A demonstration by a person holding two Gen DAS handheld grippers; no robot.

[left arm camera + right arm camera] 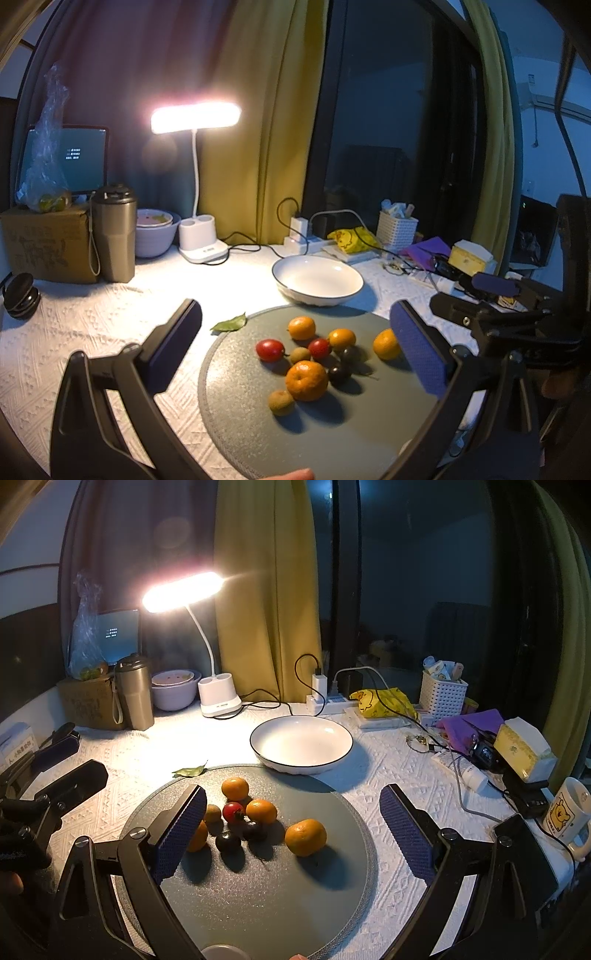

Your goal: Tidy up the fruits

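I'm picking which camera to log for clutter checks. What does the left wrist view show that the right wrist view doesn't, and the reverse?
Only the left wrist view shows the second red fruit, the round brownish fruit at the near edge of the pile, and a dark round object at far left.

Only the right wrist view shows the cartoon mug at the table's right edge.

Both share the white bowl, still without fruit, the grey round mat, four oranges, the lit desk lamp, the green leaf, and an open hand-held gripper each.
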